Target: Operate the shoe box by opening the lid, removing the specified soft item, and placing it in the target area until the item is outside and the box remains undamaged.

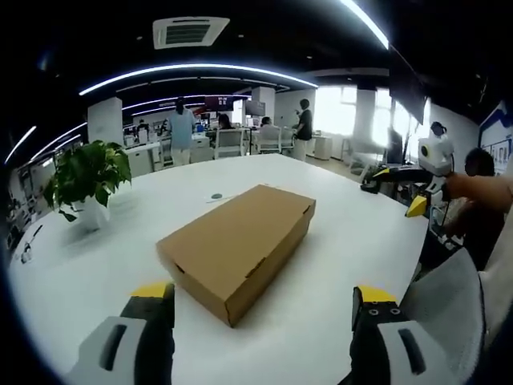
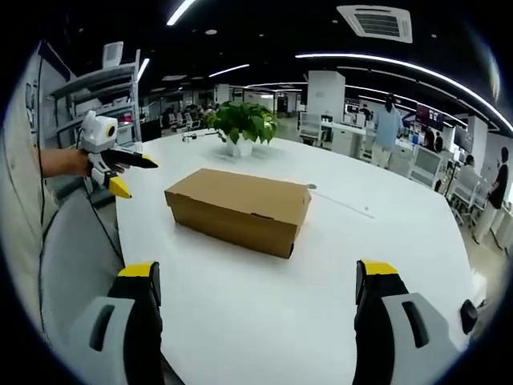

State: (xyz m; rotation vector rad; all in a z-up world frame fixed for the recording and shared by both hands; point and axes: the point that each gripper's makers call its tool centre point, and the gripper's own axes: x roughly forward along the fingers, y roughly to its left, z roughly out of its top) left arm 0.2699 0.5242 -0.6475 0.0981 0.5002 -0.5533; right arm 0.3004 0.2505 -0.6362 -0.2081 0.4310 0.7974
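A brown cardboard shoe box (image 1: 236,245) lies on the white table (image 1: 337,233) with its lid down. It sits just beyond my left gripper (image 1: 263,314), whose jaws stand wide open with nothing between them. In the right gripper view the same box (image 2: 240,210) lies ahead of my right gripper (image 2: 258,301), which is also open and holding nothing. Each gripper shows in the other's view, held off the table's edge: the right gripper (image 1: 394,191) at the far right, the left gripper (image 2: 135,176) at the far left. What is inside the box is hidden.
A potted green plant (image 1: 88,176) (image 2: 244,124) stands on the table beyond the box. A small round object (image 1: 216,196) lies near the box's far end. Desks, chairs and people fill the office behind. A pale sleeve (image 1: 449,305) is beside the left gripper.
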